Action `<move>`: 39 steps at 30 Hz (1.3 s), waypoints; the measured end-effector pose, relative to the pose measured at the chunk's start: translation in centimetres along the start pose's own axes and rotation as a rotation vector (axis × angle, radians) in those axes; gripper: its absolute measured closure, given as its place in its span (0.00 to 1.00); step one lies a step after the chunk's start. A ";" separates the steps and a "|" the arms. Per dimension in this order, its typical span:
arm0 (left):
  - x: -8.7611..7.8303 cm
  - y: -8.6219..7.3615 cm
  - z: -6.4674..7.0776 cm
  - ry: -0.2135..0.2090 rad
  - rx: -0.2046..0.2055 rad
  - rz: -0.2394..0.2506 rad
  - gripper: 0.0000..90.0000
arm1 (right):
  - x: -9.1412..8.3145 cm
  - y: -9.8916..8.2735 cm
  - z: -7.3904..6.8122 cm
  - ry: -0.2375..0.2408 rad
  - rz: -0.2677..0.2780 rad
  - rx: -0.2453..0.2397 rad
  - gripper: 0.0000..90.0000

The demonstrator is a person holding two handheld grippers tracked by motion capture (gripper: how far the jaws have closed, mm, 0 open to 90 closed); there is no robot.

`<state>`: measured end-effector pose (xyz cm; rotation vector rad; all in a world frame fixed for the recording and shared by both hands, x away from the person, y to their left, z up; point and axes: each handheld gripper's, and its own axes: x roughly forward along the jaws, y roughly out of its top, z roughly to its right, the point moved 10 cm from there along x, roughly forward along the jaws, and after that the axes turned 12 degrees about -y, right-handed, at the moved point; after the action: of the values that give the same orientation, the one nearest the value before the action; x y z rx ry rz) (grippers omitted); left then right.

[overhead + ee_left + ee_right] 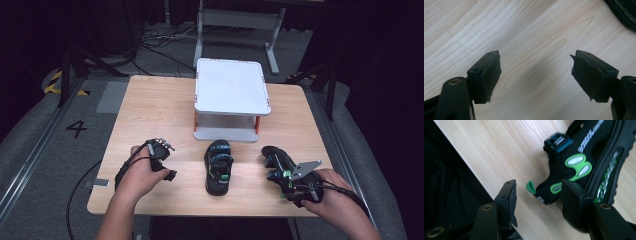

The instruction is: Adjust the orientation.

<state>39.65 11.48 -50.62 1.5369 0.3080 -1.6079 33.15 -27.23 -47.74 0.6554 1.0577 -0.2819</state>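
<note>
My pale wood table (150, 110) at centre; grey floor (40, 150), number 4 marking (76, 128) left, cables (160, 42) upper centre; dark surroundings.

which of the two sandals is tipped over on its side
The sandal by the right gripper, at the table's right: it lies on its side, sole edge showing. The middle sandal sits flat, straps up, in front of the white stand.

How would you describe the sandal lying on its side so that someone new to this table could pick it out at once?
Start at the light wooden table and its white two-level stand. Two black sandals with green trim lie nearer the person, in front of it. The one you want is the black sandal tipped on its side by the right hand-held gripper; the other black sandal, in the middle, lies flat, straps up.
</note>
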 end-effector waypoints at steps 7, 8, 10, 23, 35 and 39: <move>0.2 0.1 0.1 -0.004 0.006 -0.009 0.26 | 1.3 -1.8 0.0 -0.011 -0.094 0.034 0.54; 0.2 0.1 0.0 -0.001 0.013 -0.011 0.26 | 1.4 -2.0 -0.1 -0.010 -0.106 0.035 0.54; 0.2 0.2 0.0 -0.003 0.013 -0.012 0.26 | 1.5 -2.0 -0.3 -0.009 -0.109 0.028 0.54; 0.3 0.1 0.5 -0.011 0.023 -0.019 0.26 | 2.2 1.0 -3.2 0.053 -0.058 -0.212 0.60; 0.0 -0.3 0.3 -0.004 0.016 -0.011 0.26 | 4.0 1.4 -2.1 0.035 -0.089 -0.291 0.60; 0.1 -0.2 0.5 -0.013 0.019 -0.011 0.26 | 2.8 2.3 -1.3 0.027 -0.048 -0.252 0.59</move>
<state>39.21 11.18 -50.71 1.5407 0.2952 -1.6337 34.75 -24.35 -49.76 0.4090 1.1139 -0.1781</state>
